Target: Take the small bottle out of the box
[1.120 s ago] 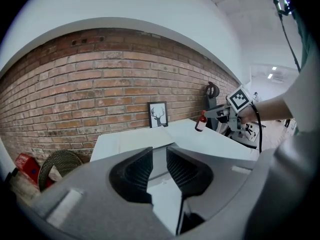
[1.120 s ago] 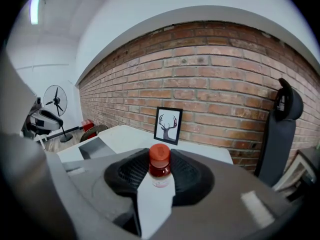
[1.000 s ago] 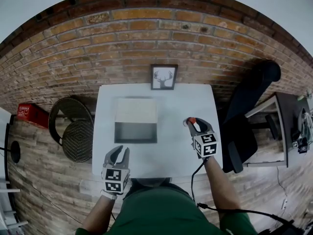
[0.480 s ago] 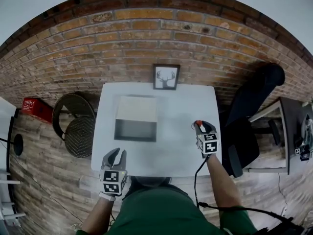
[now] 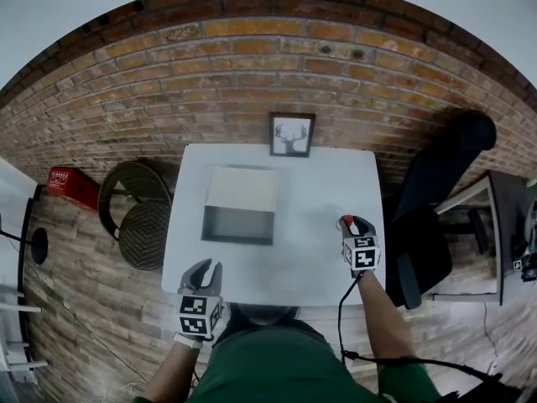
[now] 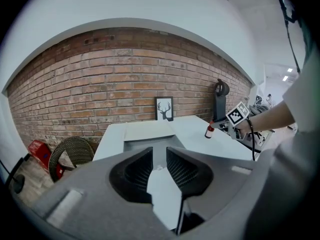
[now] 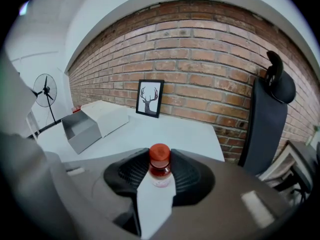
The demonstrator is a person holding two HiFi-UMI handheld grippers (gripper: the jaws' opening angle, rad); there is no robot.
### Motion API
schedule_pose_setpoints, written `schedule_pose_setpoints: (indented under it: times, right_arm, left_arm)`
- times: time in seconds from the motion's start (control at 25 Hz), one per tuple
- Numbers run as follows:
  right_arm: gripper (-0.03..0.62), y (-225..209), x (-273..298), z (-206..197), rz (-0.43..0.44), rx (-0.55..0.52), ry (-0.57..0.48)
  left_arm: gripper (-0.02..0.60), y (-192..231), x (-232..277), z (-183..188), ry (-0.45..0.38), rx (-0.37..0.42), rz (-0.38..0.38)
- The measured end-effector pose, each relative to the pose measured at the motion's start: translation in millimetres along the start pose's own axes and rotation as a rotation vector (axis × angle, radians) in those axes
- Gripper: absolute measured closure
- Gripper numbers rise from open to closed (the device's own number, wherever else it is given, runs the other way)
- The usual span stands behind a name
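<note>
One small bottle point(image 7: 160, 166), one box point(image 7: 82, 136) (open)

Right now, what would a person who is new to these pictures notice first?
The small bottle with its red cap stands out first, gripped between the jaws of the right hand-held gripper at the right side of the white table. Next comes the open box on the table's left half, with the framed deer picture at the far edge by the brick wall. The left hand-held gripper is open and empty at the near edge.

left claw point(image 6: 159, 156): jaws apart, empty | right claw point(image 5: 354, 225): clamped on small bottle point(image 7: 160, 170)
</note>
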State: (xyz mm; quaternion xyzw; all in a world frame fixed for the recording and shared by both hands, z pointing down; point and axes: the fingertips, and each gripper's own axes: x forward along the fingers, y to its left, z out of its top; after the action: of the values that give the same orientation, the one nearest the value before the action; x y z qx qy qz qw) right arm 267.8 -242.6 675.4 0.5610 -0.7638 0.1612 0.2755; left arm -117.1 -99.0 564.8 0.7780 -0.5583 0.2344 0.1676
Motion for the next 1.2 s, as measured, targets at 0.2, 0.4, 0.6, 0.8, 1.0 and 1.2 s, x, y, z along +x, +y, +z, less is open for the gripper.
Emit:
schedule_pose_setpoints:
  times: [0.2, 0.4, 0.6, 0.8, 1.0, 1.2]
  right_arm:
    - [0.435, -5, -4, -2, -0.012, 0.069, -0.038]
    - [0.419, -13, -20, 11, -0.045, 0.147, -0.085]
    - [0.421, -26, -53, 51, -0.118, 0.206, -0.198]
    - [0.461, -10, -100, 101, -0.103, 0.238, -0.354]
    - [0.515, 18, -144, 140, -0.071, 0.275, -0.445]
    - [0.552, 54, -178, 173, -0.048, 0.292, -0.535]
  left_arm:
    - [0.489, 0, 3, 4, -0.001, -0.001, -0.022]
    - [0.489, 7, 11, 13, -0.006, 0.024, -0.048]
    - [0.489, 21, 21, 36, -0.034, 0.028, -0.078]
    - [0.489, 23, 29, 63, -0.086, 0.040, -0.128]
    - [0.489, 9, 27, 99, -0.158, 0.057, -0.208]
    - [0.489, -1, 23, 147, -0.266, 0.071, -0.280]
